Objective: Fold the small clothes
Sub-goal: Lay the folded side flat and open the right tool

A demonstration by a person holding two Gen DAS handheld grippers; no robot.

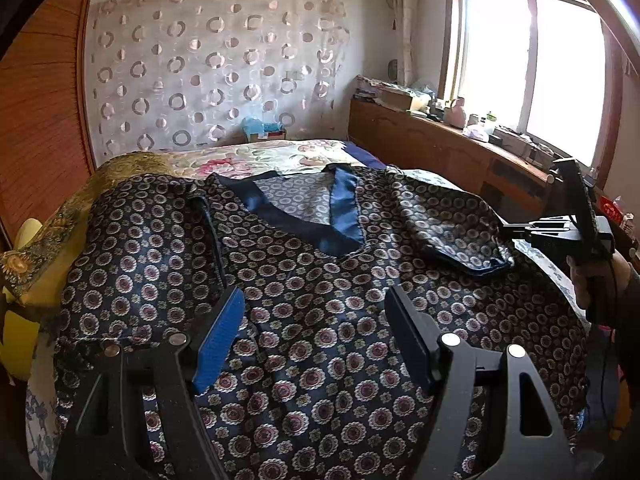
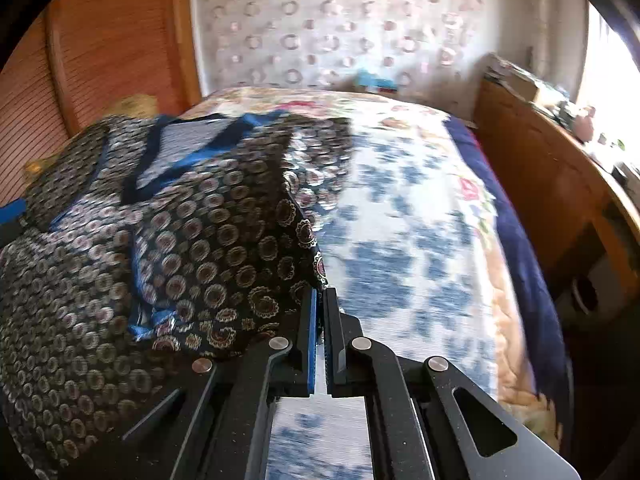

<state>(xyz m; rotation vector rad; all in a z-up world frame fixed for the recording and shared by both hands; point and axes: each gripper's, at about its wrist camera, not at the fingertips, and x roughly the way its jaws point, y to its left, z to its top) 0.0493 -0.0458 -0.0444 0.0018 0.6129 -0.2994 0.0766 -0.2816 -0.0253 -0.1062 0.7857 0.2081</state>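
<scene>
Folding has barely begun: the patterned top (image 1: 320, 300) lies spread on the bed (image 2: 420, 240), neckline at the far end, one sleeve (image 1: 452, 224) turned inward. Your right gripper (image 2: 320, 300) is pinched together at the garment's near edge, and through the blur it seems to hold the hem. Your left gripper (image 1: 316, 320) hovers wide, gripping nothing. Bare bedspread to the right gives room; the cabinet (image 1: 420, 140) bounds it.

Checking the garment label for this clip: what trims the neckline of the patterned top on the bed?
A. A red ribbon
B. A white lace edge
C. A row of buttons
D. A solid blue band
D: a plain blue band runs in a V around the neckline of the patterned top.
</scene>
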